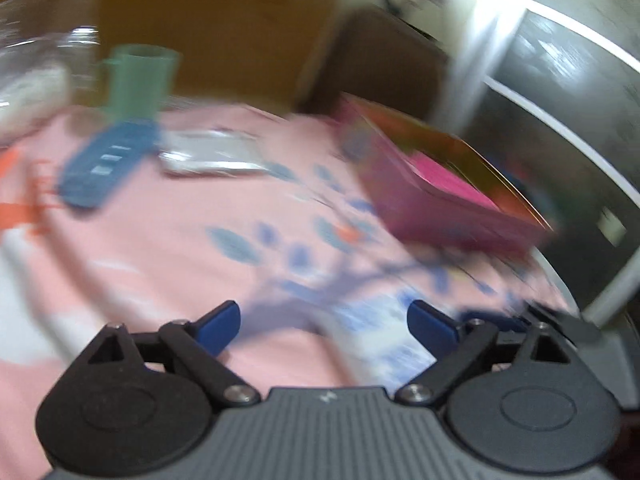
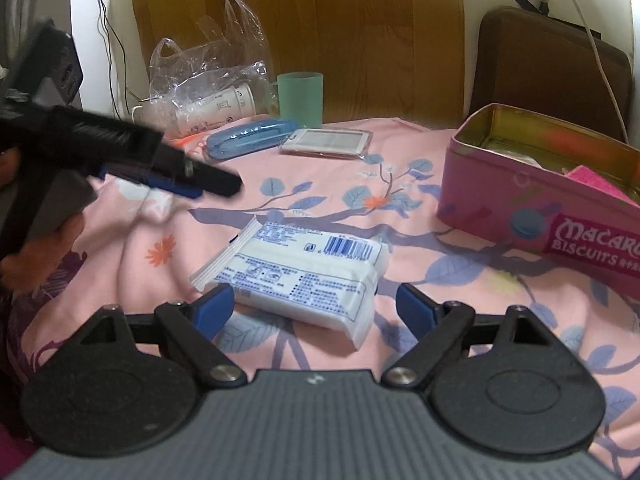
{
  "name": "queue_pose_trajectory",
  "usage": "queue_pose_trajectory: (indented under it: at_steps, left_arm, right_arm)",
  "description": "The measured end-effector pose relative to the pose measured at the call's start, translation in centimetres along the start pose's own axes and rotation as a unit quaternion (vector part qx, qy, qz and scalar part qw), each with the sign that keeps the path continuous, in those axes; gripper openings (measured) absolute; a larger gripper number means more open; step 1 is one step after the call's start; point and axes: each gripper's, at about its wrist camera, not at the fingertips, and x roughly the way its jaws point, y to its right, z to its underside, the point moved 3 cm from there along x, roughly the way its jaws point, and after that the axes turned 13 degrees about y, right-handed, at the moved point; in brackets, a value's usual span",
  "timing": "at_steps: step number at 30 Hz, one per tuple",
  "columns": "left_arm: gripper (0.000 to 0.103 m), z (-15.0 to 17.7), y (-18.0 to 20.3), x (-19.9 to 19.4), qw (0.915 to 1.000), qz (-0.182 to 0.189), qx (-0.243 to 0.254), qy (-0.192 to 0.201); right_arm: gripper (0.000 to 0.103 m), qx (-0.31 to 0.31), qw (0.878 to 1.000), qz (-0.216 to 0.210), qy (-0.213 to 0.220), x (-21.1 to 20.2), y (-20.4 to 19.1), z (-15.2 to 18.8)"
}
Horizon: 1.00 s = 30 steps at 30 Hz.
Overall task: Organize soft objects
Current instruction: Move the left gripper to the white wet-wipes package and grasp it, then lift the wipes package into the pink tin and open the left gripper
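The right gripper [image 2: 314,312] is spread wide just short of the tissue pack [image 2: 300,276], which lies flat on the pink floral sheet [image 2: 120,248] to the left of the pink biscuit tin [image 2: 532,204]. The pack looks light, soft and slick-wrapped; gripping across its narrow middle seems safest. The tin is lidless, holding a pink sponge-like item [image 2: 600,182]; the left gripper [image 1: 324,322] is also spread, empty.

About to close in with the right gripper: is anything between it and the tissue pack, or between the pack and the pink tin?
Nothing visible. The right gripper is open with the tissue pack lying directly ahead on the bedsheet. Only bare sheet separates the pack from the open pink tin. The left gripper is off to the left.
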Motion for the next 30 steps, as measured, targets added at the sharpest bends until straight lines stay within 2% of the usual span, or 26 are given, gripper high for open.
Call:
queue_pose_trajectory:
  at_steps: [4,5,8,12,15,22,30]
  left_arm:
    - [0.08,1.5,2.6,1.7,0.999,0.01,0.025,-0.035]
    - [0.08,1.9,2.8,2.0,0.9989,0.005,0.028,-0.037]
    - [0.08,2.1,3.8,2.3,0.9984,-0.004,0.047,-0.031]
    - [0.08,2.7,5.2,2.5,0.9968,-0.01,0.073,-0.03]
    - [0.08,2.6,6.7,2.7,0.9964,-0.003,0.081,-0.027]
    - [0.08,-1.7,12.5,4.5,0.99,0.035,0.135,0.021]
    - [0.08,-7.5,19.8,12.1,0.9768,0.076,0.193,0.054]
  right_arm:
    - [0.09,0.012,1.0,0.001,-0.019,0.9,0.0,0.6]
    - [0.088,0.014,1.0,0.001,-0.014,0.8,0.0,0.7]
    - [0.066,-0.002,1.0,-0.005,-0.002,0.2,-0.6,0.9]
    - [0.056,0.0,1.0,-0.012,0.009,-0.6,-0.4,1.2]
    - [0.053,-0.001,1.0,-0.005,0.025,-1.8,-0.1,1.5]
    - [0.053,-0.006,0.993,0.06,0.103,-5.1,3.2,-0.5]
    - [0.054,0.015,0.978,0.14,0.154,-6.2,12.2,-4.1]
